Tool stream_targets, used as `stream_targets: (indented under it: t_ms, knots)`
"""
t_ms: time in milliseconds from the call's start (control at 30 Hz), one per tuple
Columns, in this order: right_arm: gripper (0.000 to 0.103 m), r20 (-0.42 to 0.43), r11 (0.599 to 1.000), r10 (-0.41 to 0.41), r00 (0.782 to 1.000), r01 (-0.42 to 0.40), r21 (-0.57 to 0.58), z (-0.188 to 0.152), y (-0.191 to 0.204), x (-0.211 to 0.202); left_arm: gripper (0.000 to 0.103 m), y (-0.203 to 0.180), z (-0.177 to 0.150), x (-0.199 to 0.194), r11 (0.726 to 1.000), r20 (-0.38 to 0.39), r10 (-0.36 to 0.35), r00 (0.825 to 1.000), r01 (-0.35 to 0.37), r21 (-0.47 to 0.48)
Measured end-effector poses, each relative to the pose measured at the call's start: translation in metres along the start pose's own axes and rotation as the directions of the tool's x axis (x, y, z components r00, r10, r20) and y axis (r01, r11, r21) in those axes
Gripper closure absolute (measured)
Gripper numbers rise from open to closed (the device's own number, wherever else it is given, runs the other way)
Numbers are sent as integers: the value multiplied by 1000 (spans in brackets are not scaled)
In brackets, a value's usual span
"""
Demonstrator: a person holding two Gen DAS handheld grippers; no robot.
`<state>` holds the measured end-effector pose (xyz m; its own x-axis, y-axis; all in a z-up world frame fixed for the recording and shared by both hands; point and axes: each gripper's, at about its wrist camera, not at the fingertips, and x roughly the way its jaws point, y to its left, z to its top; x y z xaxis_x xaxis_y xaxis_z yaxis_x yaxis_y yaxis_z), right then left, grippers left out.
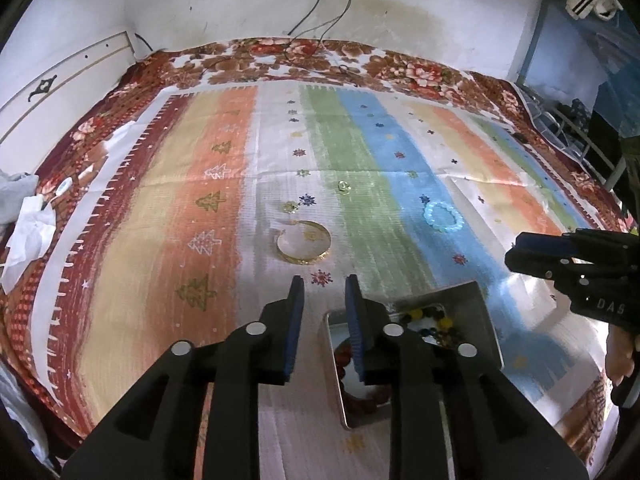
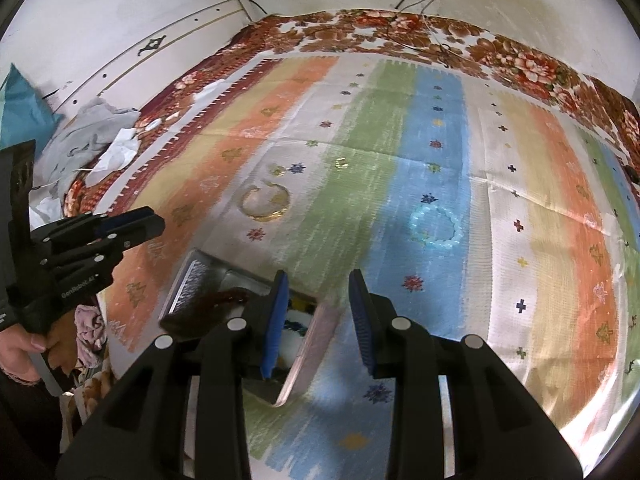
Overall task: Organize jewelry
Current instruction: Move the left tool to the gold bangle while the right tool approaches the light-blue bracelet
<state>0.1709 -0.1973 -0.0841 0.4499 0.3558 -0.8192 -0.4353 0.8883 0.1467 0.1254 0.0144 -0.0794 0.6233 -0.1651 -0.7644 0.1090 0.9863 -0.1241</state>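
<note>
A gold bangle (image 1: 304, 243) lies on the striped cloth ahead of my open, empty left gripper (image 1: 323, 286); it also shows in the right wrist view (image 2: 265, 203). Two small gold rings (image 1: 289, 207) (image 1: 343, 187) lie beyond it. A pale blue bead bracelet (image 1: 443, 218) lies to the right, ahead of my open, empty right gripper (image 2: 318, 280) in its own view (image 2: 437, 226). A metal tray (image 1: 472, 300) under the grippers holds a red bead bracelet (image 2: 224, 296) and coloured beads (image 1: 430, 320).
The striped cloth (image 1: 200, 200) covers a bed with a floral blanket (image 1: 280, 56) at the far edge. White tissues (image 1: 28, 236) and grey fabric (image 2: 88, 128) lie at the left. Cables (image 1: 320, 4) hang from a wall socket. A blue rack (image 1: 568, 80) stands at the right.
</note>
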Motion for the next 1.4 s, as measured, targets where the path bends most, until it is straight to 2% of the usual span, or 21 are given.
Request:
stream_targets:
  t_ms: [267,667,933,1033,1233,1400]
  knots:
    - [70,-13,999,-30,999,30,35,13,-30,19,78,13,13,22,1000,-25,24,999,-24,-14]
    - [70,-71,997,-18,997,23,74,21,-61,63,78,23,22,66,999,-90,31,995,-33,-19]
    - [70,-99,996,-11,995,20,86,24,-71,86,78,29,23,89,999,-126,28,992,-30,-12]
    - [70,-99,996,-40,994,48,78,29,-74,92,78,33,23,95,999,-134,32,991,-34,-13]
    - [70,-103,996,-33,994,41,78,37,-77,105,78,38,22,110,1000,-158,26,987,-28,-13]
    - [70,-128,995,-59,990,69,76,38,-81,120,78,44,21,119,1000,-169,12,986,-17,-25]
